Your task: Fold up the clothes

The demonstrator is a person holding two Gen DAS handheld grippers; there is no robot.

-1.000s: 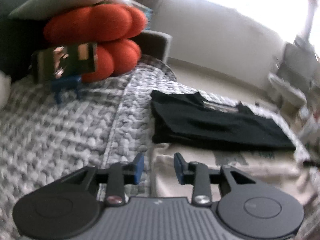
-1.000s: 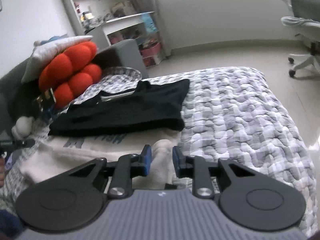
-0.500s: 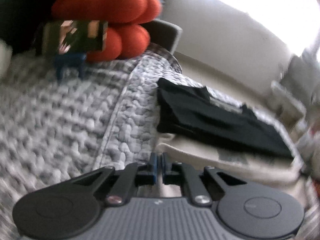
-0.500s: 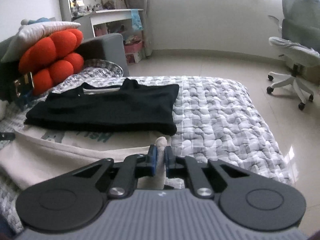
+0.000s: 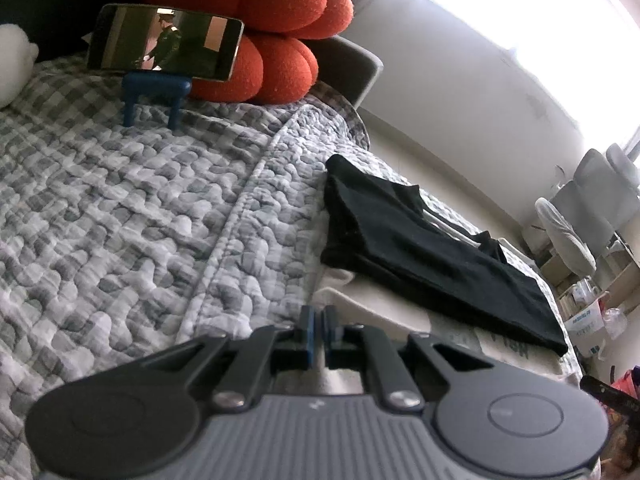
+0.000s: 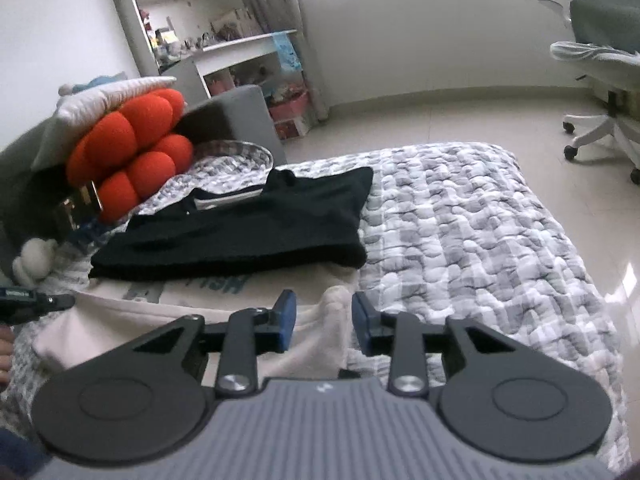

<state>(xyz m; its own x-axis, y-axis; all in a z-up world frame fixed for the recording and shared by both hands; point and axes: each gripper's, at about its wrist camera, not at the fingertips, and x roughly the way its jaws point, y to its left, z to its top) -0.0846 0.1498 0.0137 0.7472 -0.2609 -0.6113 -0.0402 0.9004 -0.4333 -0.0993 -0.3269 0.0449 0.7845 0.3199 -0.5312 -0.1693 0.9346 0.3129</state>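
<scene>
A folded black garment [image 5: 420,248] [image 6: 248,232] lies on a cream garment with printed letters [image 5: 404,320] [image 6: 160,320], which is spread flat on the quilted bed. My left gripper [image 5: 319,332] sits at the cream garment's near left corner, and its jaws are shut on the cloth edge. My right gripper [image 6: 324,320] is open at the near right corner. A bunched lump of cream cloth rests between its blue pads [image 6: 286,318] without being pinched. The tip of the left gripper [image 6: 36,302] shows at the left edge of the right wrist view.
An orange lobed cushion [image 5: 272,32] [image 6: 132,148] and a phone on a blue stand [image 5: 164,44] stand at the head of the grey checked quilt [image 5: 120,208] [image 6: 480,240]. On the floor beyond are an office chair [image 6: 600,80] and shelves [image 6: 224,40].
My left gripper closed on the cream garment's corner and stays shut. My right gripper closed on the other corner half a second ago and now stands open, with the cloth dropped.
</scene>
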